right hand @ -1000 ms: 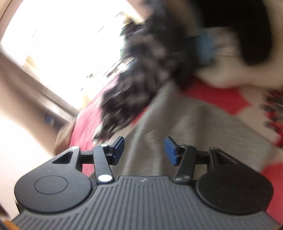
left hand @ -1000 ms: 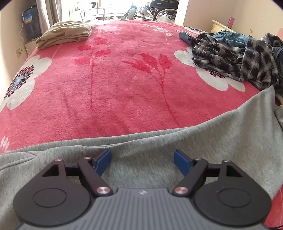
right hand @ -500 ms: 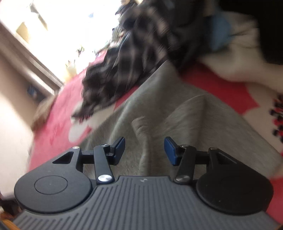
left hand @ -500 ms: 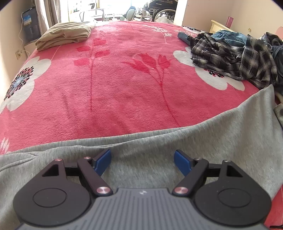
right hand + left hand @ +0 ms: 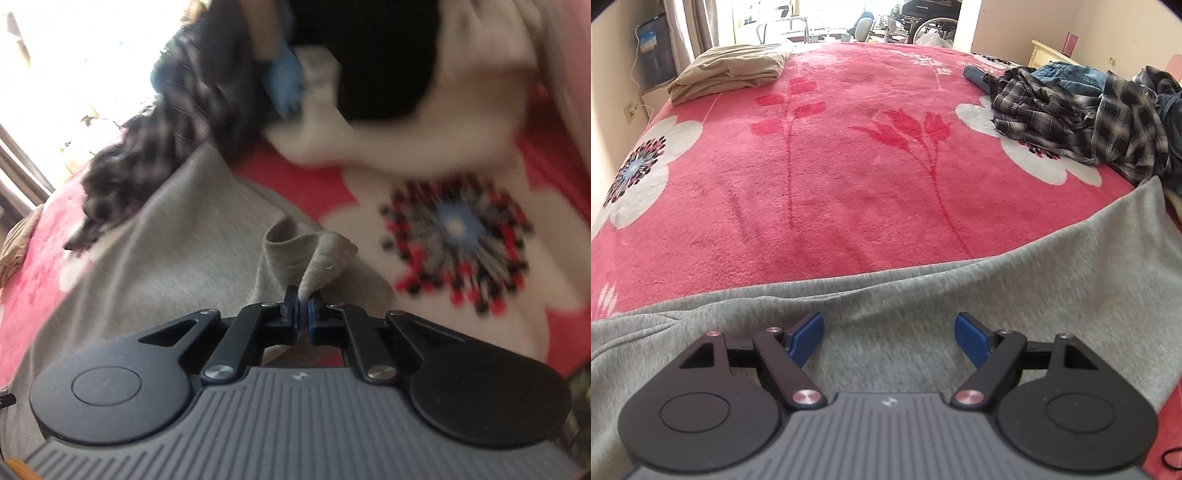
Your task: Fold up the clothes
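Observation:
A grey knit garment [image 5: 1015,295] lies spread along the near edge of a red flowered blanket [image 5: 849,166] on a bed. My left gripper [image 5: 889,334] hovers over the grey cloth, its blue pads wide apart with nothing between them. In the right wrist view the same grey garment [image 5: 177,258] runs off to the left, and my right gripper [image 5: 302,304] is shut on a bunched fold of it, which stands up in a small peak just beyond the pads. That view is blurred.
A crumpled plaid shirt [image 5: 1089,114] and blue jeans [image 5: 1071,72] are heaped at the right of the bed. A folded tan garment [image 5: 727,70] lies at the far left corner. Beyond the bed stand a wheelchair [image 5: 931,22] and a bright doorway. Dark and white clothes [image 5: 388,74] lie near the right gripper.
My right gripper swung across the bed and its jaws came together on a fold of the grey garment. The left gripper has stayed where it was, open.

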A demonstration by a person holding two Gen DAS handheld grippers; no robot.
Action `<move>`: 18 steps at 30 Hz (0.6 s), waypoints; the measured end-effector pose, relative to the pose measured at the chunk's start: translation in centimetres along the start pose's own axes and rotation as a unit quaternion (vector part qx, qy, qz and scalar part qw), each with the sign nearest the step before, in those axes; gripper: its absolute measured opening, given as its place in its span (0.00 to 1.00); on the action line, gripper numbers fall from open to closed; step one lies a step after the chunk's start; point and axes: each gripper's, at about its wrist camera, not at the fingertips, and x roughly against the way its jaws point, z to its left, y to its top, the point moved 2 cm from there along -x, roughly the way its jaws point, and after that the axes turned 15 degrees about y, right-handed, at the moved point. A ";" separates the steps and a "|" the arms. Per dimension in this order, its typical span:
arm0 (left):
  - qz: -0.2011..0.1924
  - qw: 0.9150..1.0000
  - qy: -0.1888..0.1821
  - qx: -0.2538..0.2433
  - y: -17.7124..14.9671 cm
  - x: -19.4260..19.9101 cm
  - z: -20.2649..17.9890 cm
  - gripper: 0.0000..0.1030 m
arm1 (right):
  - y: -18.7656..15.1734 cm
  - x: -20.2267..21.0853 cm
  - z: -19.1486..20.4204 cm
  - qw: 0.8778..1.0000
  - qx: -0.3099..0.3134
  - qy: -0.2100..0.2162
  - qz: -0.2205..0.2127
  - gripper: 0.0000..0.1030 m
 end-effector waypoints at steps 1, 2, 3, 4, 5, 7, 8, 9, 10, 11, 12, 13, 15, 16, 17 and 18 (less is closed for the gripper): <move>0.000 1.000 -0.001 0.001 0.0 0.1 0.0 0.77 | 0.0 0.6 0.0 1.000 -0.004 0.002 -0.012 0.03; 0.000 1.000 -0.002 0.002 0.0 0.2 0.1 0.77 | 0.1 1.0 0.4 1.000 0.000 0.002 -0.022 0.03; -0.002 1.000 -0.003 0.004 -0.1 0.3 0.2 0.77 | 0.2 1.4 0.9 0.999 0.007 0.003 -0.031 0.03; -0.002 1.000 -0.002 0.004 -0.2 0.3 0.2 0.77 | 0.2 1.7 1.1 0.999 0.014 -0.001 -0.033 0.03; -0.001 1.000 -0.001 0.003 -0.3 0.3 0.3 0.77 | 0.0 1.3 0.9 1.000 0.013 -0.008 -0.025 0.03; -0.002 1.000 0.002 0.000 -0.5 0.2 0.2 0.77 | -0.4 0.1 -0.1 1.000 0.002 -0.024 -0.002 0.04; -0.003 1.000 0.003 -0.002 -0.6 0.2 0.2 0.77 | -0.7 -0.6 -0.9 1.000 -0.015 -0.026 0.010 0.03; -0.004 1.000 0.004 -0.005 -0.6 0.2 0.1 0.77 | -0.9 -0.4 -1.6 0.999 -0.038 -0.018 -0.001 0.04; -0.006 1.000 0.005 -0.009 -0.6 0.2 0.1 0.77 | -0.8 0.1 -1.9 0.998 -0.056 -0.015 -0.016 0.07; -0.007 1.000 0.005 -0.010 -0.7 0.2 0.1 0.77 | -0.6 0.5 -1.8 0.998 -0.060 -0.020 -0.030 0.08; -0.007 1.000 0.005 -0.011 -0.7 0.3 0.1 0.77 | -0.4 0.9 -1.3 0.997 -0.045 -0.037 -0.042 0.14; -0.008 1.000 0.005 -0.010 -0.7 0.3 0.1 0.77 | -0.1 1.3 -0.6 0.997 -0.026 -0.056 -0.054 0.19; -0.008 1.000 0.006 -0.008 -0.7 0.3 0.1 0.77 | 0.5 2.1 0.9 0.992 0.026 -0.090 -0.080 0.21; -0.008 1.000 0.006 -0.009 -0.7 0.3 0.1 0.77 | 0.7 2.4 1.9 0.988 0.063 -0.104 -0.094 0.21; -0.008 1.000 0.007 -0.009 -0.7 0.2 0.1 0.77 | 1.0 2.7 2.9 0.982 0.099 -0.119 -0.108 0.21; -0.009 1.000 0.007 -0.010 -0.7 0.2 0.1 0.77 | 1.1 2.8 3.8 0.977 0.135 -0.118 -0.115 0.22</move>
